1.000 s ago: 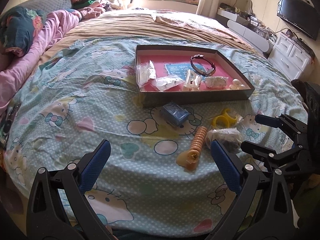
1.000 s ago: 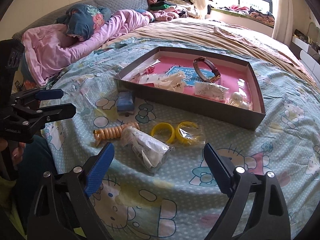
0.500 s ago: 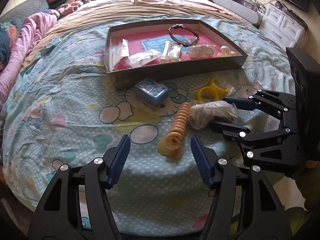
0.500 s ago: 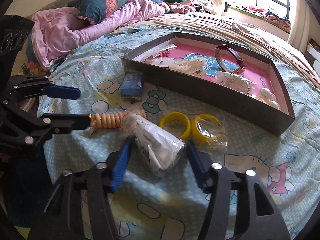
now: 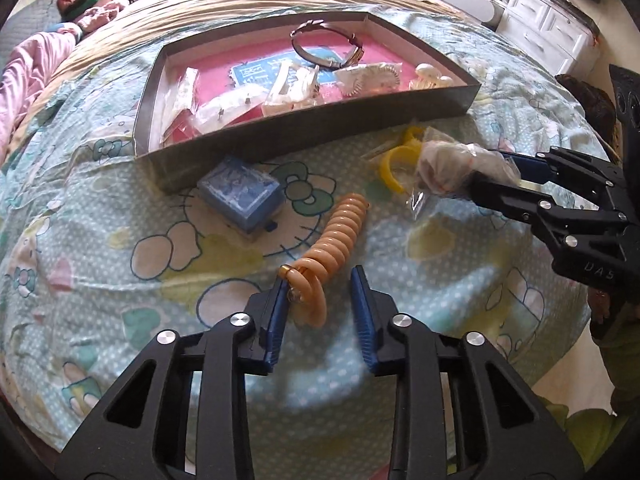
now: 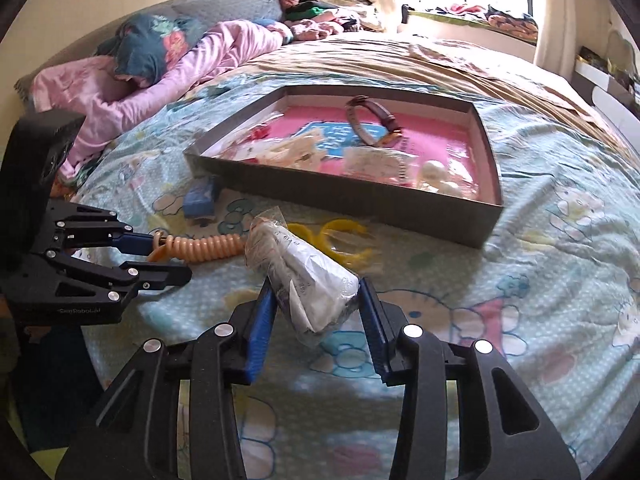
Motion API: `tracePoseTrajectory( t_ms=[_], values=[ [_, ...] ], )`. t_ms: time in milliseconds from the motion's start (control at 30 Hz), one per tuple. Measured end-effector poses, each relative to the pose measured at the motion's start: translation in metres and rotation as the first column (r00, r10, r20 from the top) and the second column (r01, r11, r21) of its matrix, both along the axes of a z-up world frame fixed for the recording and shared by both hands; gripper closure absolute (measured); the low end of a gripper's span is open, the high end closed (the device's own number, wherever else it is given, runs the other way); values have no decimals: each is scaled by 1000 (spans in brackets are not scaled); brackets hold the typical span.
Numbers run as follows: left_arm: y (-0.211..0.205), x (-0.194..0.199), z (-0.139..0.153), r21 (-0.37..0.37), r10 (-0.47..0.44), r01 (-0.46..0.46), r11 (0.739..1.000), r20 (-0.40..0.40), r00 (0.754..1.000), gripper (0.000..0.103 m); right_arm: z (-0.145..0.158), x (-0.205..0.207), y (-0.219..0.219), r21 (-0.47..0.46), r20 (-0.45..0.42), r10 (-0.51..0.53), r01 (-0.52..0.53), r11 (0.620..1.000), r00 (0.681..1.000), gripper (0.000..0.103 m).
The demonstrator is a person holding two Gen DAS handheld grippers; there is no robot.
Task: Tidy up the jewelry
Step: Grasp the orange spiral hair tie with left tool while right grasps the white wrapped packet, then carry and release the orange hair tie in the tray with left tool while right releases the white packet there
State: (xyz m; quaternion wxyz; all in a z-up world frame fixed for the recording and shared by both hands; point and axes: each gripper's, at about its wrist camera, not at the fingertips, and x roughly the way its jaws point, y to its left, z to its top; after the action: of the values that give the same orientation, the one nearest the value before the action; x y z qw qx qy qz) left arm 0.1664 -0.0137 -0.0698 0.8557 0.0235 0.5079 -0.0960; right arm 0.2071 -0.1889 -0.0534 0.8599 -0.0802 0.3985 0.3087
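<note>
L tool [image 5: 320,308] just closed, clamped on end loop of orange coil bracelet [image 5: 340,228]; R tool [image 6: 318,312] closing, gripping plastic-bagged packet [image 6: 304,276], both on bed [image 5: 120,280] near tray [image 5: 304,136]

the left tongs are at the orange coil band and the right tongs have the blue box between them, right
Not quite. The right tongs have the clear plastic packet between them, not the blue box, which lies apart by the tray; the right wrist view shows it. The left tongs are indeed at the orange coil band.

Coil [image 5: 340,232] and bag [image 6: 308,276] before tray [image 5: 304,136], perhaps touching
</note>
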Motion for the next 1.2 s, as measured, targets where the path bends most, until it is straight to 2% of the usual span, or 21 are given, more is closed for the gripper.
tracePoseTrajectory(
  t_ms=[300,833,1200],
  values=[
    [-10,-5,12,-4,-47,48,999,73,996,90,15,4,-19,34,25,-61,60,998,998,64],
    [21,-13,61,-84,63,-46,995,204,977,90,40,0,-28,78,75,-81,75,994,994,64],
    [46,0,82,-99,138,-116,988,259,956,90,52,8,-26,96,103,-104,94,991,989,64]
  ],
)
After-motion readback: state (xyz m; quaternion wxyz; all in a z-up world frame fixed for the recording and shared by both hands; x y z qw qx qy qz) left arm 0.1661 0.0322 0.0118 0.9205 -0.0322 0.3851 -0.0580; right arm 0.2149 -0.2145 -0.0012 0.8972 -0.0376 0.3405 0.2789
